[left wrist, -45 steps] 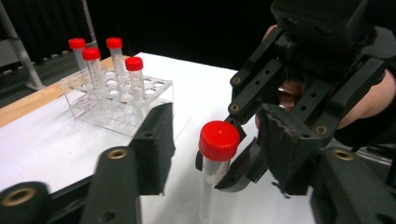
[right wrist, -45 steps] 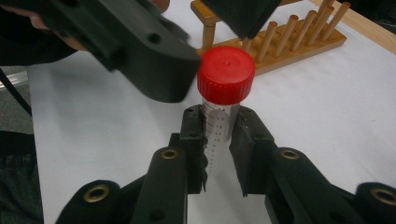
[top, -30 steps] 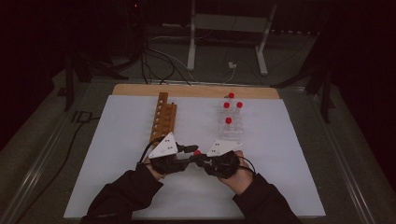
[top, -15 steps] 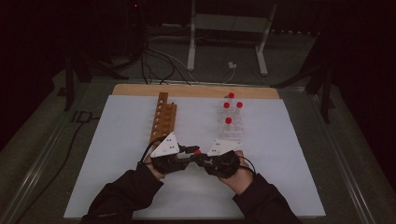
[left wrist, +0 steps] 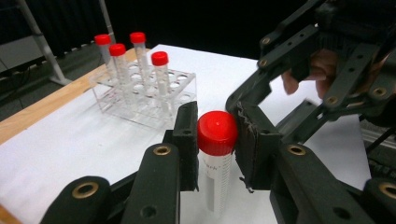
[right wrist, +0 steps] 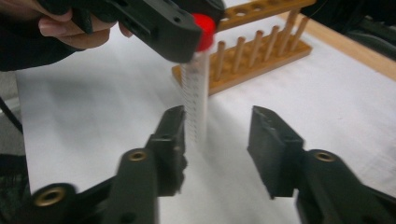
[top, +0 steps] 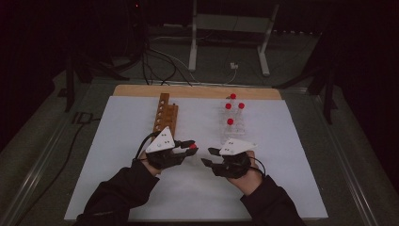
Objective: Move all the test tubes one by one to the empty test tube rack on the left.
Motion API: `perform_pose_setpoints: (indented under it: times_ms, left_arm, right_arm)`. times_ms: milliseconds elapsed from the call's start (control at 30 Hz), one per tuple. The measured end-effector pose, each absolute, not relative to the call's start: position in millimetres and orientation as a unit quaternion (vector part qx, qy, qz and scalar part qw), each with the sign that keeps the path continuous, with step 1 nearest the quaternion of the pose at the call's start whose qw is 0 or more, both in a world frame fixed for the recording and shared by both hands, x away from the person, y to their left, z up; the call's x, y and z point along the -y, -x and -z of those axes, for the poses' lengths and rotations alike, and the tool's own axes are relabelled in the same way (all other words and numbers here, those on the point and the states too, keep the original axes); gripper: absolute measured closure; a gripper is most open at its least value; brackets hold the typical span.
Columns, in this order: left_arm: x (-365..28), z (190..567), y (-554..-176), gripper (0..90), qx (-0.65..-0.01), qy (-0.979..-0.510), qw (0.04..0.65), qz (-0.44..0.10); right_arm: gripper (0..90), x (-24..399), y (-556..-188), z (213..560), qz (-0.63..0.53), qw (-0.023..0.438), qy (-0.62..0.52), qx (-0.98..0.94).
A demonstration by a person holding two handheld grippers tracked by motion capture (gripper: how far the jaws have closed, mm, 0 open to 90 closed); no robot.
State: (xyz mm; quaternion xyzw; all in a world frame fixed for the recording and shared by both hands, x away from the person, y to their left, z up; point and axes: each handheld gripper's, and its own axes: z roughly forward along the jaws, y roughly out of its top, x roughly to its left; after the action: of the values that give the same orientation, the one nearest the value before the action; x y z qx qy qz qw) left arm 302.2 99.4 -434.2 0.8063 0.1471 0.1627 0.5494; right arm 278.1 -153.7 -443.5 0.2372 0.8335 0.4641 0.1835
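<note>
A clear graduated tube (left wrist: 215, 175) with a red cap hangs upright, clamped at the cap by the left gripper (left wrist: 215, 140) near the counter's (top: 291, 141) middle. The right gripper (right wrist: 215, 140), just right of it, has just been opening, nothing between its pads. Bare white counter lies around.

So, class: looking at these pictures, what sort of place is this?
Probably a lab-style test bench: a clear tube rack holds red-capped tubes, a wooden rack stands on a white table sheet, and cables and equipment stands lie behind in the dark.
</note>
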Motion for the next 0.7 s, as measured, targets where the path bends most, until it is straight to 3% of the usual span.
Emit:
perform_pose_setpoints:
  times_ms: [700]
  left_arm:
    - [-131, 404, -338, 72.2, -0.196, -0.793, 0.539, -0.206]
  right_arm:
    - [2.8, 179, -276, 442, -0.530, 0.183, -0.270, -0.782]
